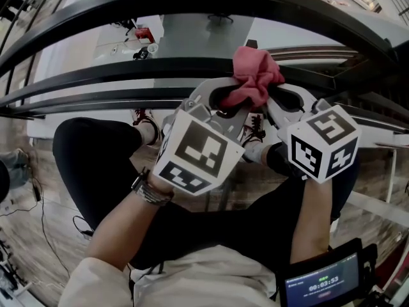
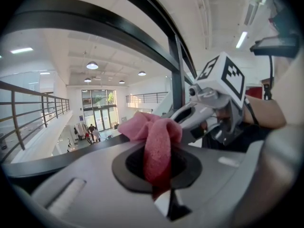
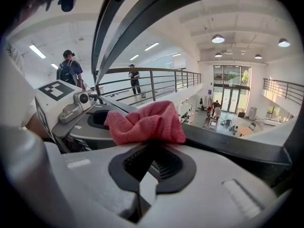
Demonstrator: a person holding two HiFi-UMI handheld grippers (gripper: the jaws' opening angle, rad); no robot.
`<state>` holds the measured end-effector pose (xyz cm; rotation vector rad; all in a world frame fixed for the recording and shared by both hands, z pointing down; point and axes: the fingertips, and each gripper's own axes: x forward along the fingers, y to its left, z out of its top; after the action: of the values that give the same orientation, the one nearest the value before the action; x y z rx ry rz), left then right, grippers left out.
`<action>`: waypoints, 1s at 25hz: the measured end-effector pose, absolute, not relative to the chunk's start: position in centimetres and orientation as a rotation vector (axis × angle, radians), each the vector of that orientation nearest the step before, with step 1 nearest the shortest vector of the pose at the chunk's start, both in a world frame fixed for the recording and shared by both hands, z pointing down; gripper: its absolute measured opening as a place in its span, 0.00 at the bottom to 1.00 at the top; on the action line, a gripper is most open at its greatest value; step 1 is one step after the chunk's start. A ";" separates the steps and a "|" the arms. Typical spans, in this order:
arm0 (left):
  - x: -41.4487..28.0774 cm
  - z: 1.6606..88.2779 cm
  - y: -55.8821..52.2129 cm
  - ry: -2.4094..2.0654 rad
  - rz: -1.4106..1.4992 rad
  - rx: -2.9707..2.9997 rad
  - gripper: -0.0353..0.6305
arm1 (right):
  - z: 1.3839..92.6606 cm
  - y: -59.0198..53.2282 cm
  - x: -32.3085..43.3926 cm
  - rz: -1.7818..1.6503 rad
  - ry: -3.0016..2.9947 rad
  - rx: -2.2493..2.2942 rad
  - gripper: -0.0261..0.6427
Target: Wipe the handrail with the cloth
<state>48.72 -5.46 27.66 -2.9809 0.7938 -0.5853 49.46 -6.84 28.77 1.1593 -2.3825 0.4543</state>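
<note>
A crumpled pink cloth [image 1: 255, 75] is held up against the black handrail [image 1: 128, 69], which curves across the head view. Both grippers meet at it. My left gripper [image 1: 238, 105] comes in from the lower left, shut on the cloth, and in the left gripper view the cloth [image 2: 154, 141] hangs down through its jaws [image 2: 159, 177]. My right gripper [image 1: 271, 93] reaches in from the right, and its shut jaw tips [image 3: 152, 148] pinch the cloth's [image 3: 145, 122] near edge. The other gripper [image 2: 209, 110] shows beside the cloth.
More black rails [image 1: 192, 2] run above and below the cloth. Under the grippers are the person's dark trousers [image 1: 96, 165] and shoes [image 1: 144, 123]. A device with a lit screen [image 1: 323, 283] sits at the bottom right. Beyond the rail is an atrium floor with people [image 3: 213, 110] far below.
</note>
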 end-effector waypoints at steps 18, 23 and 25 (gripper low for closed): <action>46.1 26.6 -5.8 0.886 -0.569 -2.957 0.10 | 27.8 -7.0 46.8 0.417 -2.422 1.074 0.04; 45.2 26.1 -6.1 0.922 -0.555 -2.951 0.10 | 27.3 -7.1 45.9 0.409 -2.439 1.052 0.04; 44.9 25.8 -6.2 0.933 -0.548 -2.949 0.10 | 27.1 -7.1 45.6 0.408 -2.446 1.048 0.04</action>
<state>44.87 -6.18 25.76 -2.9490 0.9332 -0.5481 45.60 -7.12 27.05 1.0477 -2.4463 0.4078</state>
